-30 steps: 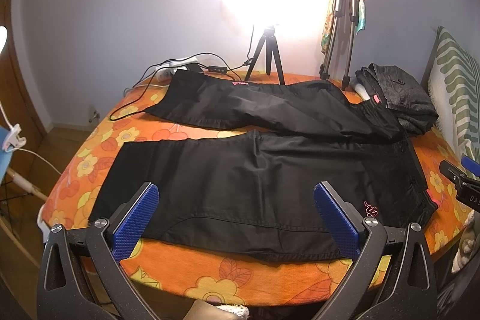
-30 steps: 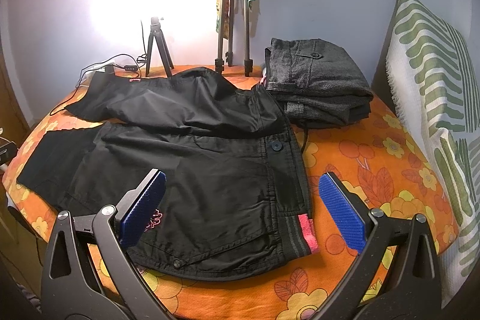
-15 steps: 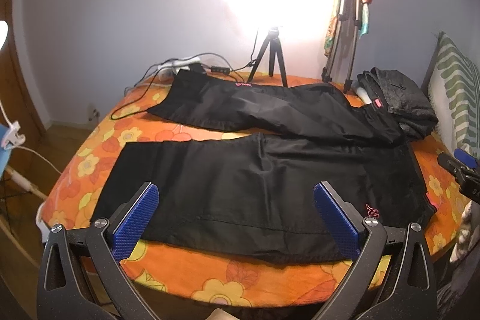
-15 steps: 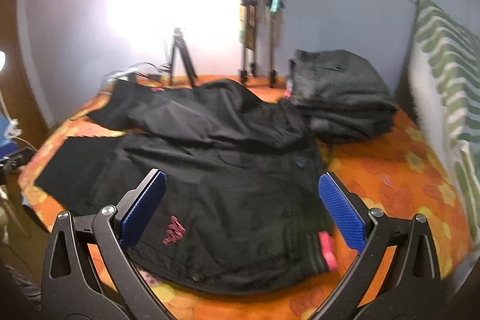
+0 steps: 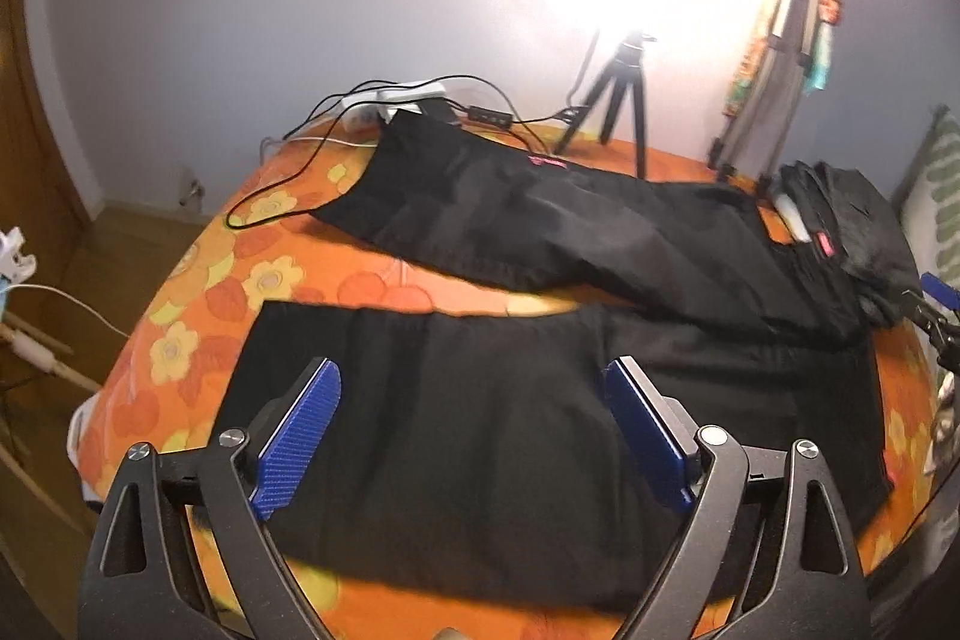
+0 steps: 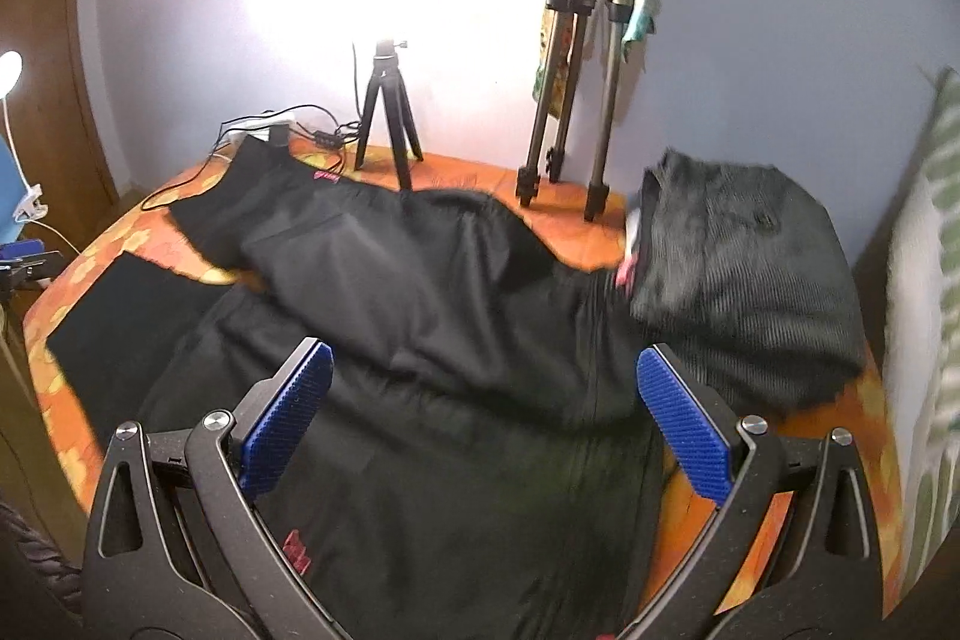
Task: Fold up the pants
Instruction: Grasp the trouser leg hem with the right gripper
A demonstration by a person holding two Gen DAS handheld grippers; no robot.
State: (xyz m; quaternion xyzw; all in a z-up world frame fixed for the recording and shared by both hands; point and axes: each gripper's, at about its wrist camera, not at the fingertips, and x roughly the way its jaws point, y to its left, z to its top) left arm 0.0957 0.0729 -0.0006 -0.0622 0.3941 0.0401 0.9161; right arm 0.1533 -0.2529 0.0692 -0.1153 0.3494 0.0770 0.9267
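Black pants [image 5: 480, 436] lie spread on the orange flowered table [image 5: 198, 316], both legs stretched toward the left, the far leg [image 5: 540, 220] angled away from the near one. My left gripper [image 5: 474, 370] hovers over the near leg; its jaws are closing, the pads not touching the cloth. In the right wrist view the pants [image 6: 420, 310] bunch up near the waist, with a pink logo low on the near side. My right gripper [image 6: 485, 353] hangs open above the waist end, nothing pressed between its blue pads.
A folded pile of dark clothes [image 6: 744, 292] sits at the table's right end against the pants. A small tripod [image 6: 384, 112] with a glaring lamp, a tall tripod [image 6: 576, 40] and cables with a power strip [image 5: 390, 100] line the back edge. A striped cushion [image 6: 924, 340] stands on the right.
Both grippers have moved forward over the pants, the left one toward the leg ends, the right one deeper over the waist. The left jaws have narrowed a little.
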